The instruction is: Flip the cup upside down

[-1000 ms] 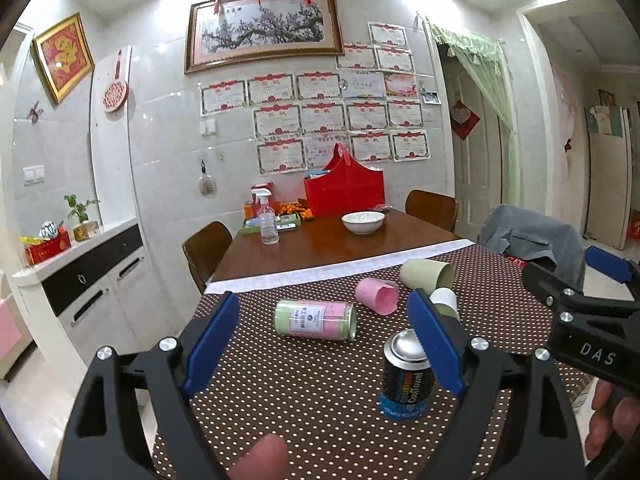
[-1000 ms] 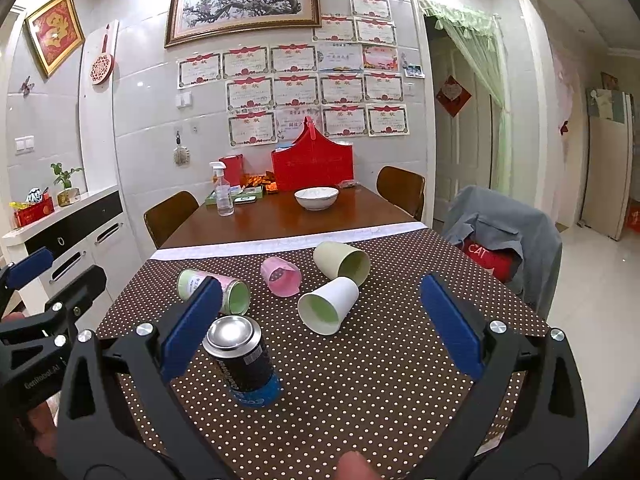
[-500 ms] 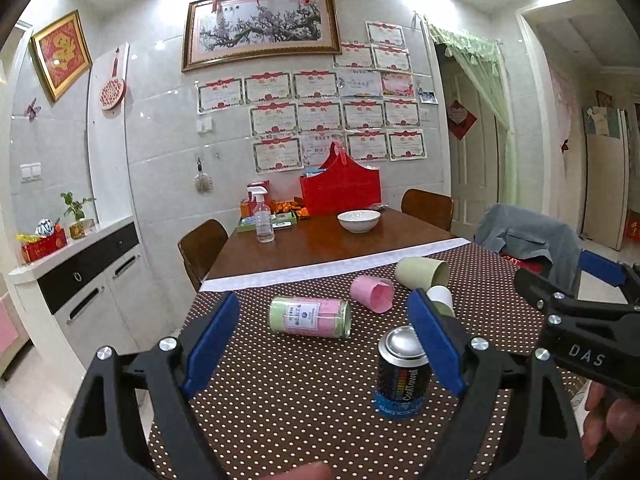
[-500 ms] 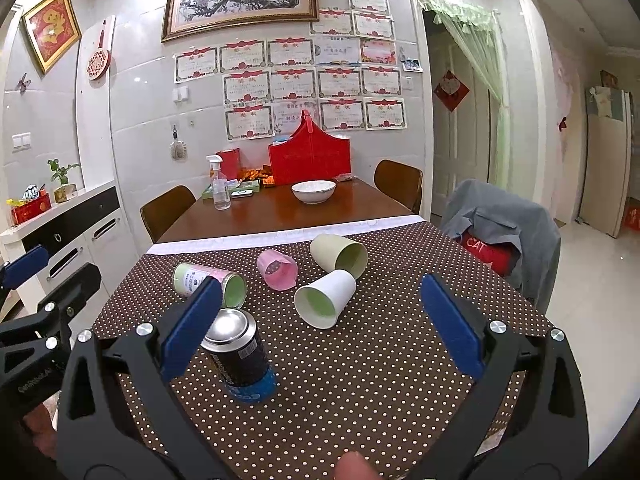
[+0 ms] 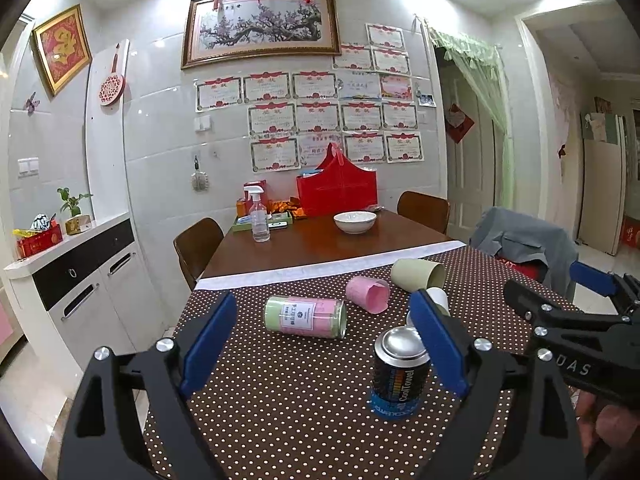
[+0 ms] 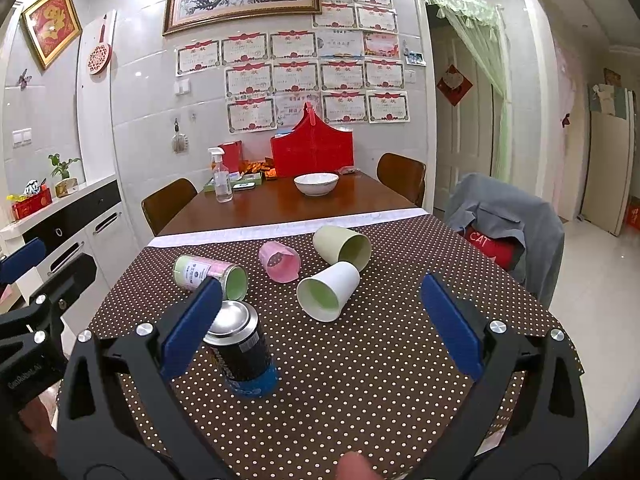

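My right claw (image 6: 320, 320) is spread wide with nothing between its blue pads (image 6: 450, 322), hovering above the near end of the brown polka-dot tablecloth (image 6: 360, 380). My left claw (image 5: 320, 344) is just as wide and empty, held over the same cloth a little to the left; its right pad partly covers the white paper cup from that side.

Nearest to me stands a dark can (image 6: 240, 354) with a blue base, upright, its silver top showing; in the right view it sits just behind my left pad. Beyond it the white paper cup (image 6: 328, 290) lies on its side, mouth toward me, pale green inside. Close behind it a sage green cup (image 6: 342, 244) lies tipped over as well, and the two look to be touching, though I cannot be sure from here. Just to its left lies a pink cup (image 6: 279, 261), also on its side. Further left a green and pink labelled tin (image 6: 210, 274) rests lengthwise.

Past the cloth, on bare wood, sits a white bowl (image 6: 316, 183).
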Demonstrator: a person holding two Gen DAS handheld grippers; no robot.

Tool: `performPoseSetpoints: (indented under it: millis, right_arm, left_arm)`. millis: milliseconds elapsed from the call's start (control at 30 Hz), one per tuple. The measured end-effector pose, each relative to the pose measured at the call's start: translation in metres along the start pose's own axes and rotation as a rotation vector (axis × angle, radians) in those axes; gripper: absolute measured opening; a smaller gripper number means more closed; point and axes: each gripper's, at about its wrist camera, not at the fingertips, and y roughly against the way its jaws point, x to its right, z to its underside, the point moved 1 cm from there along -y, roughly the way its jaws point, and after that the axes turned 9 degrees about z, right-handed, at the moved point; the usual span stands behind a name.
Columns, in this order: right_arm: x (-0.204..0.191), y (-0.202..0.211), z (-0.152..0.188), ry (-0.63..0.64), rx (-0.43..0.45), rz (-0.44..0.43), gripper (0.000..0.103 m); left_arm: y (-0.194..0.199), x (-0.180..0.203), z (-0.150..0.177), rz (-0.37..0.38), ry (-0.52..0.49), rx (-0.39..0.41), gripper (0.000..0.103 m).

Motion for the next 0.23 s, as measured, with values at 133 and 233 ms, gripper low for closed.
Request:
performPoseSetpoints:
  millis: [133, 233]
  right_arm:
    - [-0.0004, 0.0002, 0.0004, 0.000, -0.001, 0.000, 0.097]
    - [-0.0002, 0.0001, 0.0007, -0.002, -0.001, -0.004, 0.097]
  left_arm:
    - [-0.0005, 0.0007, -0.0006, -0.021, -0.011, 0.000, 0.094]
    - [-0.0014, 0.0016, -0.0002, -0.030, -0.012, -0.003, 0.094]
